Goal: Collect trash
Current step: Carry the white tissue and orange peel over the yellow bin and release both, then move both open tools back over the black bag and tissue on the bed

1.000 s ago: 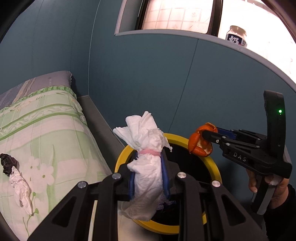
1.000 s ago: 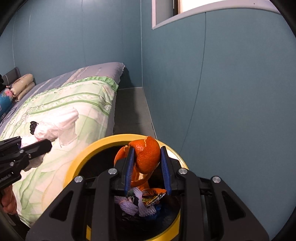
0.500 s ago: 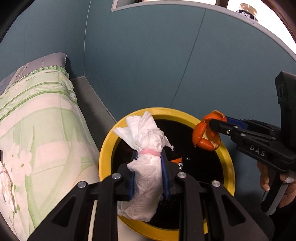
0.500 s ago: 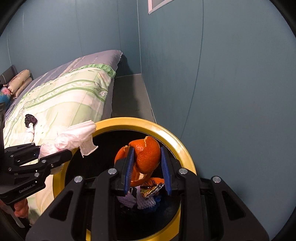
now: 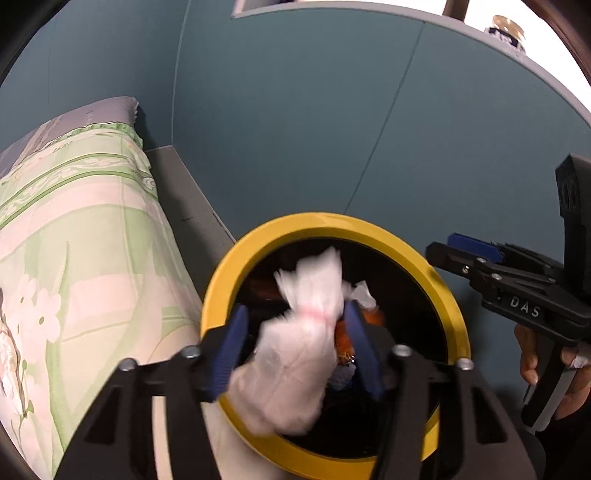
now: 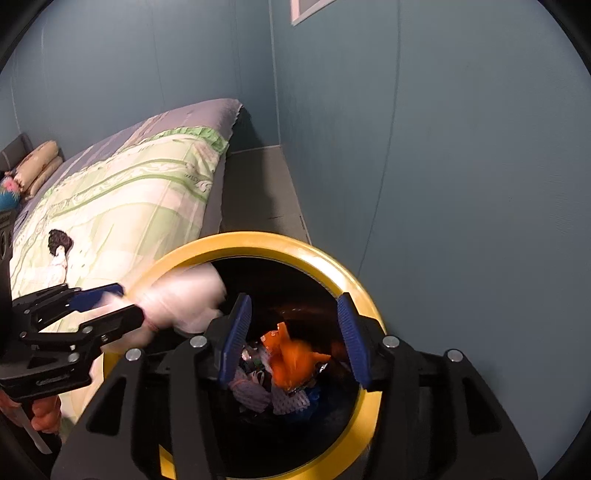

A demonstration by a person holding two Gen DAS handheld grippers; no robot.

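Observation:
A black bin with a yellow rim stands between the bed and the wall. My left gripper hangs over the bin's left side with its jaws opening. A white tissue bundle, blurred, slips down between them. My right gripper is over the bin mouth, jaws opening and nothing between the pads. A blurred orange peel drops below them onto the trash inside. A dark scrap with a white tissue lies on the bed.
A bed with a green floral quilt fills the left. A grey ledge runs along the blue wall. Pillows lie at the far end. A jar stands on the window sill.
Both grippers came down over the bin and their jaws spread apart. The tissue bundle and the orange peel left the pads and are falling into the bin.

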